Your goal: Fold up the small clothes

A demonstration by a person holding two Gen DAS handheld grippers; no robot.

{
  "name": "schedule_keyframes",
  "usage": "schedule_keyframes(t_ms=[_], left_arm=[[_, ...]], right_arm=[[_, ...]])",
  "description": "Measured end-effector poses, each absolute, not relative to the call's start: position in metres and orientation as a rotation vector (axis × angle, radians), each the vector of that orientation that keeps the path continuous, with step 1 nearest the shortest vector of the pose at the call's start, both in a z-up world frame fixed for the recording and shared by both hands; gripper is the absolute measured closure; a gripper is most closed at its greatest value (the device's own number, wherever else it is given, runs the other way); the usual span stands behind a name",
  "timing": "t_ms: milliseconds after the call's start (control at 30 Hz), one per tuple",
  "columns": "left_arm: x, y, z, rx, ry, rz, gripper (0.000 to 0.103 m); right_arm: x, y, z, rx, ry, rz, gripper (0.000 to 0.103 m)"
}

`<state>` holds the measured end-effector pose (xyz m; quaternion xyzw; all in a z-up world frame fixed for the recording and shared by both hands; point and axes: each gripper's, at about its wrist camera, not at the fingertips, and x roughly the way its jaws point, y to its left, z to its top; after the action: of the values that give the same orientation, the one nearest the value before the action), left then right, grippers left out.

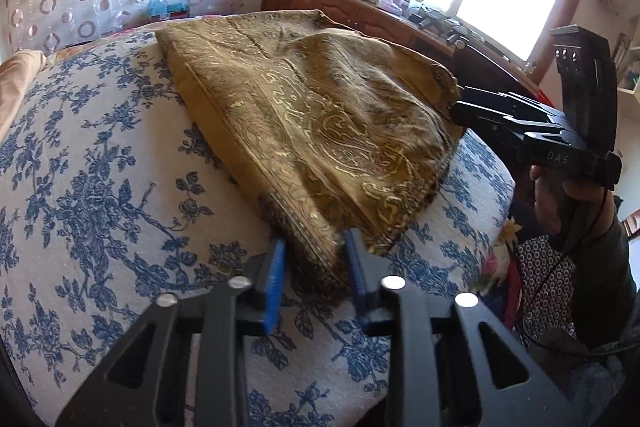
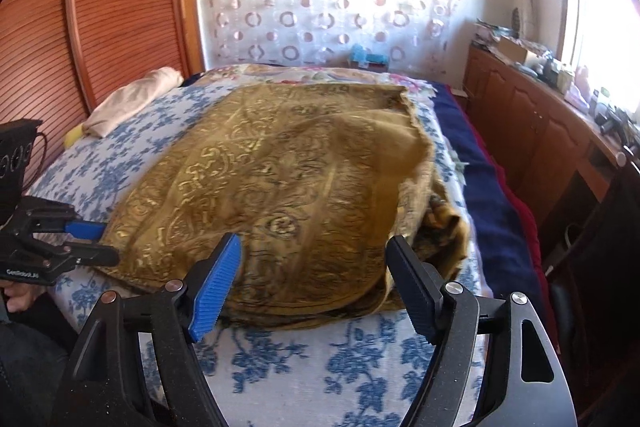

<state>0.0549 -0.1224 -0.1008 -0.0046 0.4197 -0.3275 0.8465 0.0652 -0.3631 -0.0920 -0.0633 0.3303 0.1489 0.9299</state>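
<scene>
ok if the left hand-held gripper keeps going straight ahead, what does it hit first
Probably the gold cloth. The left hand-held gripper is open, and the cloth's near corner already lies between its fingers on the bedspread. Depth is hard to judge, so contact may be immediate.

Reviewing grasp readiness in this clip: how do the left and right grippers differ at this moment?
The left gripper has its jaws narrowly apart, straddling a corner of the gold patterned cloth; the right gripper is spread much wider along the cloth's near edge. The left works the cloth's left corner, the right its right-hand side near the bunched layers. Both are open, carry blue ribbed pads, and hang low over the blue floral bedspread.
</scene>
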Motion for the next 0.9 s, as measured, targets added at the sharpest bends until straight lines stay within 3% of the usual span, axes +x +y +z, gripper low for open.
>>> schedule_keyframes(t_ms=[67,133,600,900], left_arm=[[0.054,-0.123,-0.1,-0.001,0.879,-0.691,0.097],[0.054,-0.123,-0.096,-0.009,0.865,-0.701,0.1],[0.074,-0.132,-0.02,-0.065,0.7,-0.765,0.101],[0.082,-0.131,-0.01,-0.084,0.671,-0.75,0.101]], right_arm=[[0.063,-0.359,-0.093,-0.135,0.678,0.325,0.023],[0.06,-0.352,-0.094,-0.147,0.679,0.347,0.021],[0.05,-0.304,-0.112,-0.239,0.71,0.549,0.018],[0.066,-0.316,-0.118,-0.349,0.686,0.394,0.018]])
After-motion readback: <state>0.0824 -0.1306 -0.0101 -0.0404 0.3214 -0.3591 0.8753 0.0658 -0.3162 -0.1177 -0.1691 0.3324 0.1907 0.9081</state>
